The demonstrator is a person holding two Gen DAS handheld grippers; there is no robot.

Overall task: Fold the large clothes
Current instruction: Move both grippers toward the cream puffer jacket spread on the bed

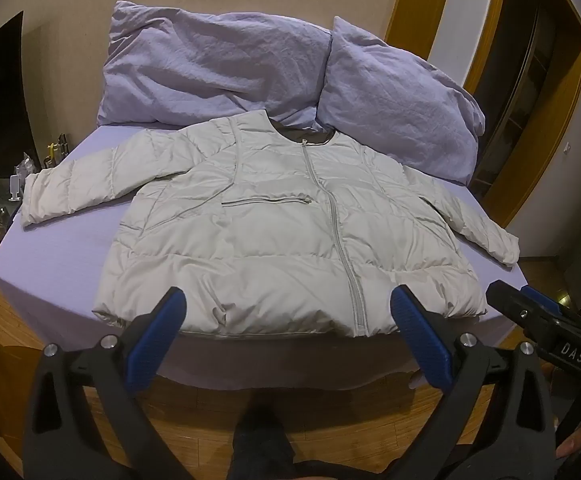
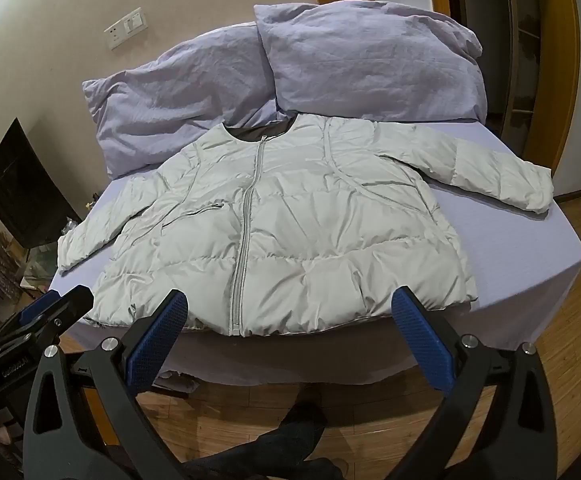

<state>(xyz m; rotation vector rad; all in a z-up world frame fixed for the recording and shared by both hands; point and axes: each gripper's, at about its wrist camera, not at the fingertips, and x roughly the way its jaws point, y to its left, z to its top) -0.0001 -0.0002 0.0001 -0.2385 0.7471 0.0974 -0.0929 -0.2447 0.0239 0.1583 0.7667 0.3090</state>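
A pale grey puffer jacket (image 1: pixel 274 232) lies flat and zipped on the lilac bed (image 1: pixel 58 272), front up, both sleeves spread out, collar toward the pillows. It also shows in the right wrist view (image 2: pixel 290 232). My left gripper (image 1: pixel 286 300) is open and empty, held just off the bed's near edge in front of the jacket's hem. My right gripper (image 2: pixel 290 300) is open and empty too, beside the left one, also facing the hem. Each gripper shows at the edge of the other's view: the right one (image 1: pixel 530 312) and the left one (image 2: pixel 50 312).
Two lilac pillows (image 1: pixel 218 68) (image 1: pixel 402 100) lean against the wall behind the jacket. A cluttered side table (image 1: pixel 22 176) stands left of the bed. Wooden floor (image 1: pixel 194 412) runs below the near edge. A wooden door frame (image 1: pixel 562 120) stands to the right.
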